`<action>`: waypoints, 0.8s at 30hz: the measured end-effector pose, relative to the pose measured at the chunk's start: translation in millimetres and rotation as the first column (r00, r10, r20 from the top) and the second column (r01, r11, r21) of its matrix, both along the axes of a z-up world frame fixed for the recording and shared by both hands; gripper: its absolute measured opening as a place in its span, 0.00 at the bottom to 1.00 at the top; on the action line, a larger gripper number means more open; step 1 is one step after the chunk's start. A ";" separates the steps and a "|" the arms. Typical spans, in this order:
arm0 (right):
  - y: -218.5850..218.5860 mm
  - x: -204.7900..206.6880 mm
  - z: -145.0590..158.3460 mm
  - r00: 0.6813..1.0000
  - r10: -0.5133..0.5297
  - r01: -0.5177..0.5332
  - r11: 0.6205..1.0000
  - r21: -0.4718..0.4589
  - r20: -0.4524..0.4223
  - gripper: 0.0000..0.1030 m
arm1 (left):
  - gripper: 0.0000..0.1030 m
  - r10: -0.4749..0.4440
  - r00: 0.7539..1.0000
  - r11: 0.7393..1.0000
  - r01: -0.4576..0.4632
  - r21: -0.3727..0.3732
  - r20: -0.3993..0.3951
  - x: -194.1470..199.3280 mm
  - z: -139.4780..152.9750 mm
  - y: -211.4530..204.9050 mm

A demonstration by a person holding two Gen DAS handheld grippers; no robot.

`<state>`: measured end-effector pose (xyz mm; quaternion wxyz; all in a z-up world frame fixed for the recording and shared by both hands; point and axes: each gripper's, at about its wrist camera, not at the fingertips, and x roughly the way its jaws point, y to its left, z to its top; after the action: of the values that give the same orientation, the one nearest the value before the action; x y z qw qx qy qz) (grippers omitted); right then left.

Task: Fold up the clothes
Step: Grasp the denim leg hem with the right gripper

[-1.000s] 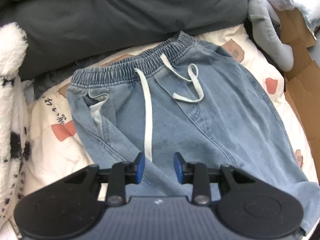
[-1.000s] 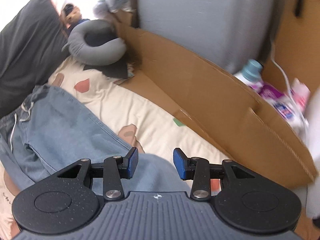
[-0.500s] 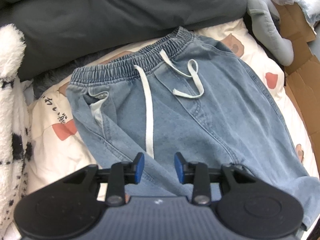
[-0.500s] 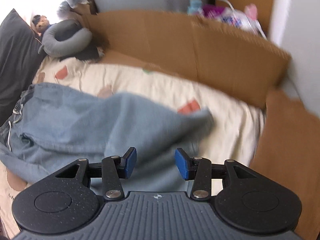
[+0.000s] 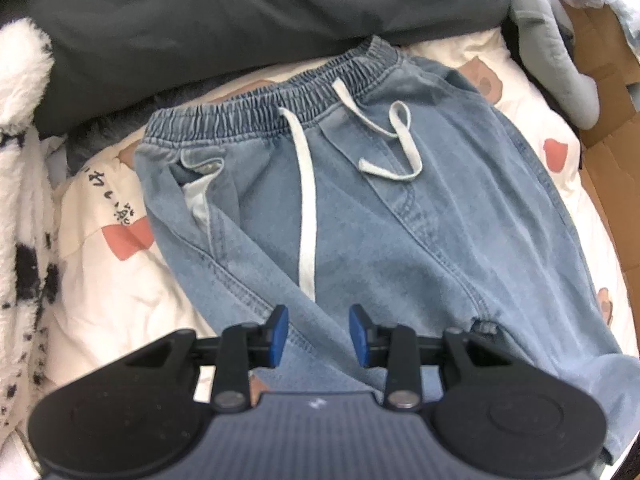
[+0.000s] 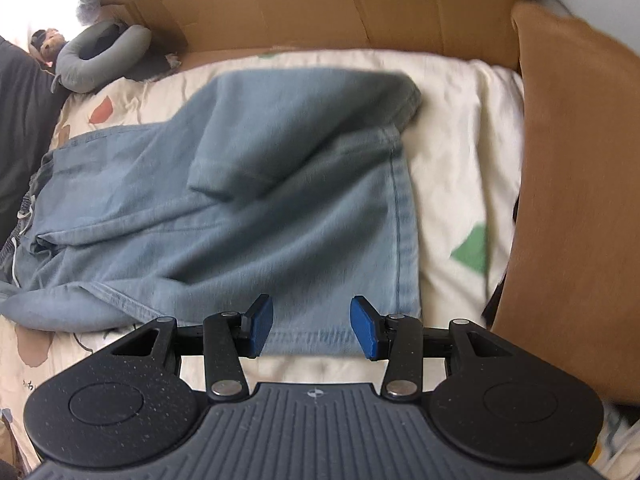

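Denim drawstring trousers (image 5: pixel 420 216) lie flat on the bed's printed sheet (image 5: pixel 116 280). Waistband (image 5: pixel 280 108) points toward the dark pillows (image 5: pixel 240 20) at the head; long axis runs down the bed. Leg ends cut off in the left wrist view. In the right wrist view one leg lies folded over the other, hem (image 6: pixel 316 340) near the cardboard (image 6: pixel 580 200); the image is blurred. Left hand-held gripper (image 5: pixel 318 336) jaws apart above the denim. Right hand-held gripper (image 6: pixel 312 330) jaws apart over the hem, gripping nothing.
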<state>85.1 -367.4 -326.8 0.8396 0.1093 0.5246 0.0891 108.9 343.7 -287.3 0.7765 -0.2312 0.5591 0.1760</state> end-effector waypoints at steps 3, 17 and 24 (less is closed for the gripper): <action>-6.8 -11.8 -12.8 0.998 -0.064 0.065 0.997 0.036 -0.021 0.49 | 0.35 0.005 1.000 1.000 -0.005 -0.009 -0.007 -2.3 -7.8 0.4; -60.5 -19.8 -57.8 0.927 -0.359 0.376 0.891 0.255 -0.112 0.49 | 0.35 0.026 0.999 1.000 -0.027 -0.016 -0.037 -14.4 -24.4 5.6; -71.6 -6.0 -67.5 0.875 -0.426 0.483 0.795 0.368 -0.229 0.34 | 0.35 0.034 0.999 0.999 -0.034 -0.016 -0.025 -15.2 -22.1 6.1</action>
<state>79.1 -439.0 -394.3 0.7563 0.4132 0.5070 -0.0138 93.7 349.8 -309.4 0.7644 -0.2448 0.5662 0.1873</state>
